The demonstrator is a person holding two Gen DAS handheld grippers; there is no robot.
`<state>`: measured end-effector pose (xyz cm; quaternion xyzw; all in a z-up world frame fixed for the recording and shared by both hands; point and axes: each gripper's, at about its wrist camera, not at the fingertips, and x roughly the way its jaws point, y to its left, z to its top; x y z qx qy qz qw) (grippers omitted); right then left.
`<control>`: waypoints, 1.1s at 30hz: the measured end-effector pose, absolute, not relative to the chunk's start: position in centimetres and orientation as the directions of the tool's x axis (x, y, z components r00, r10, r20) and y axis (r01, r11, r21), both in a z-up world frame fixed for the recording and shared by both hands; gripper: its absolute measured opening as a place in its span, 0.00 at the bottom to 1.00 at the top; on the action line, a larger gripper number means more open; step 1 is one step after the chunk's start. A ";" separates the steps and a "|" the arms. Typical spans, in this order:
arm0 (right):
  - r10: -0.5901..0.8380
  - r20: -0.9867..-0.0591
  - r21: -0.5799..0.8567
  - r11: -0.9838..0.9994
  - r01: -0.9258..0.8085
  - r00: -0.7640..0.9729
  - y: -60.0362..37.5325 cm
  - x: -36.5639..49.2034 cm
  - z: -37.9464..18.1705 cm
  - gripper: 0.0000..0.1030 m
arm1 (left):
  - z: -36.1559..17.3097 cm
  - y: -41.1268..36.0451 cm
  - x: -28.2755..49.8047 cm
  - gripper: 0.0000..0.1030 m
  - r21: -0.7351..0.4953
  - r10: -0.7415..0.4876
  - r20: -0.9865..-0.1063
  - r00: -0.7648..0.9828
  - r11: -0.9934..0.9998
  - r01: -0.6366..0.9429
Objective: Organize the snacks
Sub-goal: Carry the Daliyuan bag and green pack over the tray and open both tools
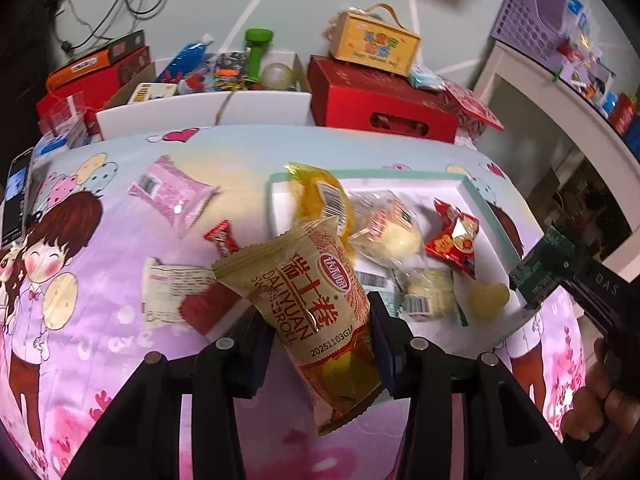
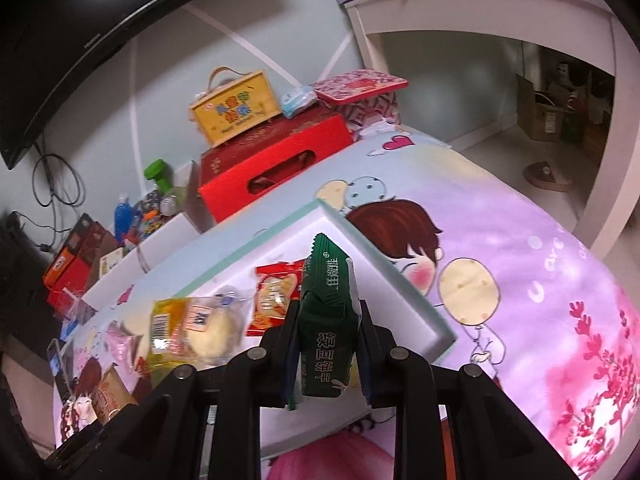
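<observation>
My left gripper [image 1: 320, 332] is shut on a tan Swiss roll packet [image 1: 316, 304], held up above the near edge of a white tray [image 1: 476, 208] with a teal rim. The tray holds several snacks, among them a yellow packet [image 1: 320, 196], a clear-wrapped bun [image 1: 392, 232] and a red packet [image 1: 454, 240]. My right gripper [image 2: 330, 332] is shut on a green packet [image 2: 328, 320], upright over the tray [image 2: 384, 272] near its right rim. On the bedspread left of the tray lie a pink packet [image 1: 172, 194], a small red packet [image 1: 222, 236] and a cream and red packet [image 1: 172, 296].
Behind the bed stand a red box [image 1: 380, 100] with a yellow carry box [image 1: 374, 38] on top, and a white box of toys [image 1: 208, 108]. A phone [image 1: 16, 196] lies at the far left. A white desk [image 1: 560, 92] with a purple basket [image 1: 524, 12] stands at the right.
</observation>
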<state>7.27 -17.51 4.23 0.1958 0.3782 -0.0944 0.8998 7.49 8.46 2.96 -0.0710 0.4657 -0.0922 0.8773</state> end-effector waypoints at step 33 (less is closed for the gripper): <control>0.065 -0.762 0.252 0.946 0.203 0.645 -14.6 10.2 1.7 0.28 | 1.2 3.5 9.8 0.45 -0.169 -0.268 -0.822 0.502 0.957 0.235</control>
